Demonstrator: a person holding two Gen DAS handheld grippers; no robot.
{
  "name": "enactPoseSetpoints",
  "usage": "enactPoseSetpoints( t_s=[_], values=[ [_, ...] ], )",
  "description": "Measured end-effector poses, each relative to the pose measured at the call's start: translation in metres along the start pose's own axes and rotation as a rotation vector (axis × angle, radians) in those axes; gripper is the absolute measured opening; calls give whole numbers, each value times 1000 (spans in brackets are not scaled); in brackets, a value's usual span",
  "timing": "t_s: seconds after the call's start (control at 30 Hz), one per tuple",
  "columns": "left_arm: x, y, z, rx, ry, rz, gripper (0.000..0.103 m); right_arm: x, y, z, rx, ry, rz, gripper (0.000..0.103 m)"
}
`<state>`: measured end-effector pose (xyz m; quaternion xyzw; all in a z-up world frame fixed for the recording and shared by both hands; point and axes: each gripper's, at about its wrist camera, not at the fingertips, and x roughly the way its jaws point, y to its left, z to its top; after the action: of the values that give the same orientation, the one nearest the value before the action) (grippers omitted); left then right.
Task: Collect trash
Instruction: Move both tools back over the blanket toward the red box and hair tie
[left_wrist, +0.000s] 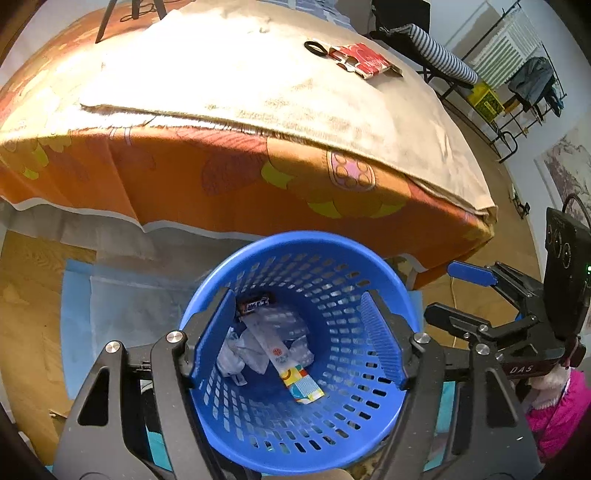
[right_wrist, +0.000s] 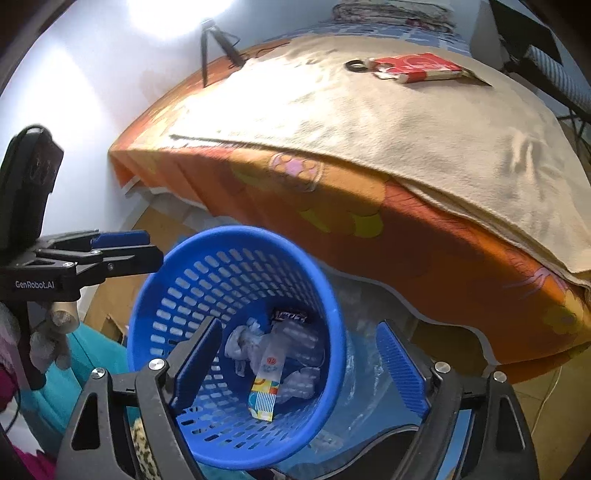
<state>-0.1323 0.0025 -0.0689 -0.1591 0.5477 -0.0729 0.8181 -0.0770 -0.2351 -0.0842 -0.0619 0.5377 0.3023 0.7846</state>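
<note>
Below both cameras sits a blue perforated basket (left_wrist: 295, 354), standing on the floor just in front of a table (left_wrist: 236, 192) draped in an orange patterned cloth with a beige cloth (left_wrist: 258, 81) on top. The basket serves as the bin, so the trash (left_wrist: 273, 347) lies at its bottom: crumpled white paper, a long colourful wrapper (left_wrist: 301, 384) and a dark candy wrapper (left_wrist: 256, 302).

The left claw (left_wrist: 295, 350) hangs over the basket mouth, pointing steeply down, its blue pads spread wide with nothing between them. The right claw (right_wrist: 299, 369) is also wide and empty; its left pad hangs over the basket, its right pad outside the rim. That pose suits dropping items into the bin, and by my judgement both have let go.

On the far part of the table lie a red patterned packet (left_wrist: 364, 61) and a dark ring (left_wrist: 314, 48) just beside it; whether either counts as trash is unclear.

Fisheye bending warps the table edge. Print on the wrappers is too small to read. The basket's near rim is cut off behind the claws' frames, and the person shows only as a pink sleeve (left_wrist: 557, 410).
</note>
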Motion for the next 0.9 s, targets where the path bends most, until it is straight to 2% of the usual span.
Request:
enactPoseSetpoints(
  t_s=[0.1,0.17,0.3,0.5,0.7,0.9],
  values=[
    [-1,-4,10,16,-11,6,73,-6,-12,9,60,-17,4,97],
    [-2,-7,18,26,-22,5,73,-13,-20,16,91,-43,13,97],
    [-7,-13,42,42,-55,8,73,-29,-36,38,123,-103,-48,100],
    [-8,-20,90,63,-103,14,73,-51,-61,71,180,-220,-90,102],
    [0,-23,142,64,-141,25,73,-60,-79,108,157,-314,-139,103],
    [17,-22,190,59,-163,53,73,-57,-124,154,277,-359,-122,103]
  ],
)
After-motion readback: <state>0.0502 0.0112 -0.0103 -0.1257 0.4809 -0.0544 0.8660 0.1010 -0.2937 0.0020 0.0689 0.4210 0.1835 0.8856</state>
